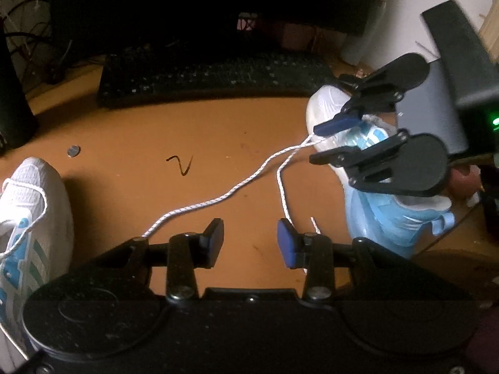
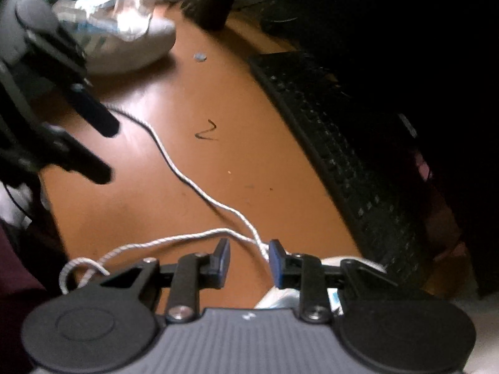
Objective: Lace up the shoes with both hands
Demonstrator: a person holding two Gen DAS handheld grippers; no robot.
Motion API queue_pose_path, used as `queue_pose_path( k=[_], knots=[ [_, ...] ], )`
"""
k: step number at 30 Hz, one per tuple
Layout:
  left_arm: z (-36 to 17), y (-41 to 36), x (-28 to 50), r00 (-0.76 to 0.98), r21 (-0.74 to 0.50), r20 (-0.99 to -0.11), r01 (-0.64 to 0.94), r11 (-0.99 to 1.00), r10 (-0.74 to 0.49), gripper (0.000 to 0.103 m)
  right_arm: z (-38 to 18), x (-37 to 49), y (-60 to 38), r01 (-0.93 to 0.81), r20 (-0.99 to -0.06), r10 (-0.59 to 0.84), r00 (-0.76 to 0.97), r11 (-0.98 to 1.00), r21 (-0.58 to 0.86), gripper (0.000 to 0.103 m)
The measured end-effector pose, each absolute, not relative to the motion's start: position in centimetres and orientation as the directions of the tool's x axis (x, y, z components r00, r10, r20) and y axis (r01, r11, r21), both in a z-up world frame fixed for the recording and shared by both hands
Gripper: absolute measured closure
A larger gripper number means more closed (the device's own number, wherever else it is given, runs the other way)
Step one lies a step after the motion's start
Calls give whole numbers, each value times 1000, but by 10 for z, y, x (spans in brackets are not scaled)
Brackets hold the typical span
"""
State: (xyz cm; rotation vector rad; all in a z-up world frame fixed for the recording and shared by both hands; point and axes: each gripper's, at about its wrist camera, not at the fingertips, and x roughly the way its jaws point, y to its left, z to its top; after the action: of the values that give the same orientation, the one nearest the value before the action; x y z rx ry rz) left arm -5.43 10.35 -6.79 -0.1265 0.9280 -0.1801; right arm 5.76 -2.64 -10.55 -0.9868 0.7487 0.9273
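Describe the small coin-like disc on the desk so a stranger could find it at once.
Start at the black keyboard along the back of the orange desk. In front of its left end, near the toe of the left white shoe, lies the disc. It is flat, round and grey, unlike the dark squiggle beside it.

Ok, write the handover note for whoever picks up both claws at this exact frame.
Left claw: open, holding nothing, low over the desk.
Right claw: open, empty, over the toe of the blue shoe.
White lace: both loose ends trail from the blue shoe's front across the desk; one end runs under the left claw.
Second shoe sits apart, already laced.
Done: lace seated at the front eyelets, as far as visible.
Left: grab each end, thread upward.
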Motion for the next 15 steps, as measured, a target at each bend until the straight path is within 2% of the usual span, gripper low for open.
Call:
queue_pose_path(
  k=[6, 15],
  knots=[
    [-63, 116, -40, 609, -192, -765, 97, 977, -211, 66, -124, 62, -20, -909, -888, 202, 412, 154, -387, 70],
    [-71, 121, -1, 597, -224, -756, 149, 963, -269, 66, -128, 55, -28, -969, -953, 181, 243, 89, -230, 70]
  ],
)
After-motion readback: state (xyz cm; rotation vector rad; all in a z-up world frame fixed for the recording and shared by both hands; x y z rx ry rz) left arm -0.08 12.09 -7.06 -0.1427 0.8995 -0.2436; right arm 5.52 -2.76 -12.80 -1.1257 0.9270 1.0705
